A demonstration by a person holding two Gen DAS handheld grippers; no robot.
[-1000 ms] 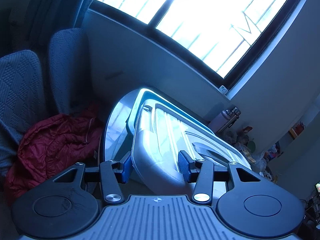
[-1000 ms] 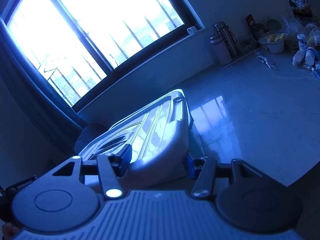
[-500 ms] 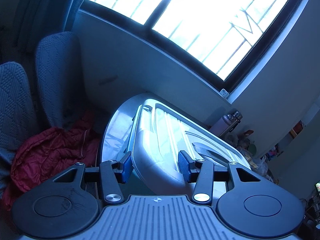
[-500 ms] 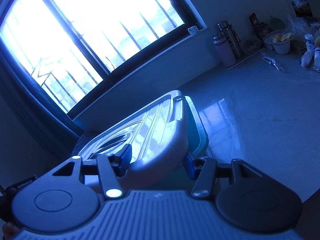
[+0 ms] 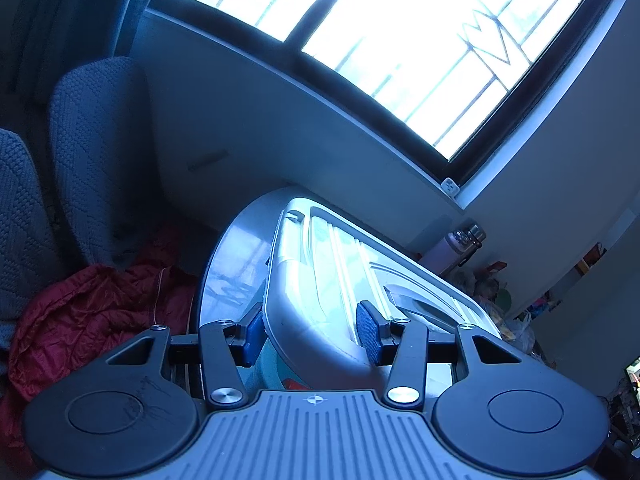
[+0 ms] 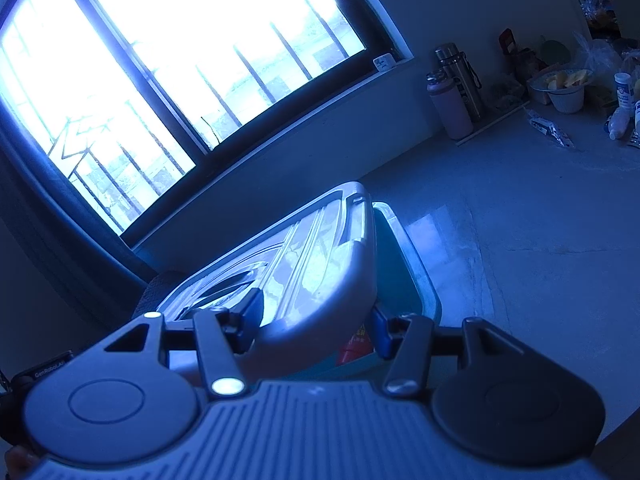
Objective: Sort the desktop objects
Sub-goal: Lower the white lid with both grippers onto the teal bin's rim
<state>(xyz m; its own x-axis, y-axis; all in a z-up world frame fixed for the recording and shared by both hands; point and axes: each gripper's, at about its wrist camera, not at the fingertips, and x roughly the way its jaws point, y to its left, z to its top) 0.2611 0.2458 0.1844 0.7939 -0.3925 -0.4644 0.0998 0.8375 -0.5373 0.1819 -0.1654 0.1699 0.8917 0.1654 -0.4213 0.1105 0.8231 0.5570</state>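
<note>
Setting: a lived-in domestic room. Indicators: a large barred window (image 5: 400, 40) with a dark curtain (image 5: 60, 12) at one side; two upholstered chair backs (image 5: 96, 152) with a red quilted garment (image 5: 88, 312) heaped beside them; a glossy pale table (image 6: 520, 220) carrying household clutter, namely two insulated flasks (image 6: 454, 88), a bowl of food (image 6: 564, 88), small bottles and plastic bags.

You face a bright barred window (image 6: 168, 80). Two flasks (image 6: 454, 88) stand by the wall. A crumpled red quilted jacket (image 5: 92, 312) lies beside grey knit-covered chairs (image 5: 96, 152).
</note>
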